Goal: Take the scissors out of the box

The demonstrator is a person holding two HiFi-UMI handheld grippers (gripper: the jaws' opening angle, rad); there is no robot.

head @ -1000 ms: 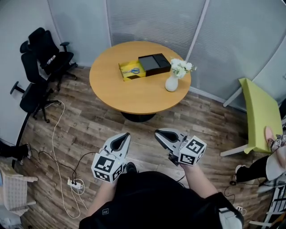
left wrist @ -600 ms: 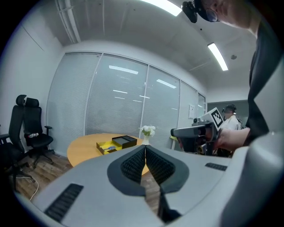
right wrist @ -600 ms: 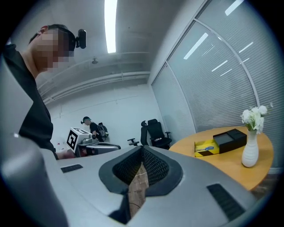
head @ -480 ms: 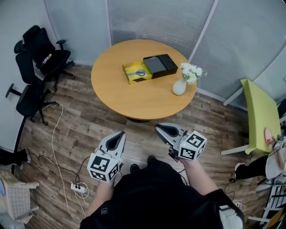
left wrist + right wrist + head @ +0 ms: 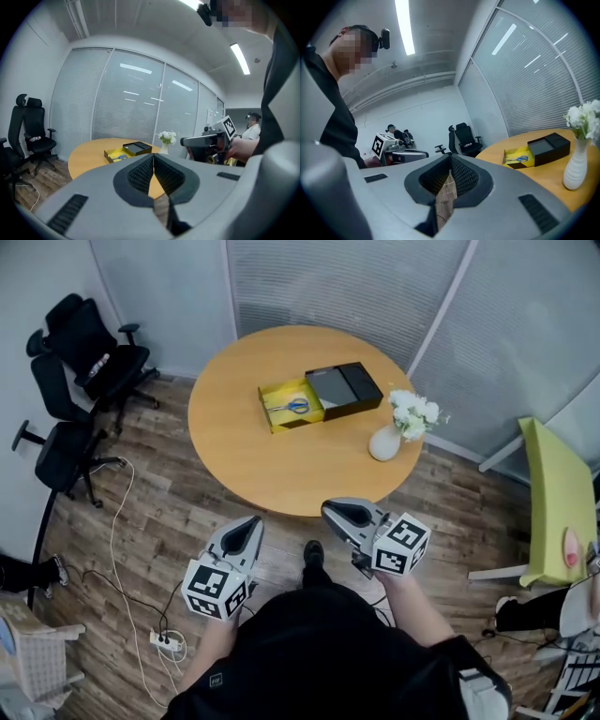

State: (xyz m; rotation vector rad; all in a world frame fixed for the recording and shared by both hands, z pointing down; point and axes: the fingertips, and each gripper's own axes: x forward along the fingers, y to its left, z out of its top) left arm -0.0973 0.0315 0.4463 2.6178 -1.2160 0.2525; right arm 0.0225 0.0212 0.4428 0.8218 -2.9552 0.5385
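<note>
Currently both jaw pairs are seen pressed together, empty: left gripper (image 5: 248, 524), right gripper (image 5: 334, 513). Scissors (image 5: 297, 407) are kept in the yellow box (image 5: 277, 420) on the table (image 5: 262, 465), well apart. Only square-marker print is seen, on the cubes (image 5: 402, 545). A ceiling light (image 5: 404, 26) is shown by the gripper views only.

No legible text; only square markers (image 5: 217, 586) on left tongs (image 5: 251, 523), right tongs (image 5: 330, 513)

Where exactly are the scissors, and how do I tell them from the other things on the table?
Start at the round wooden table. On its far half a shallow yellow box sits beside a black box, with a white vase of flowers further right. The scissors lie flat inside the yellow box, and they are the only thing with blue handles.
</note>
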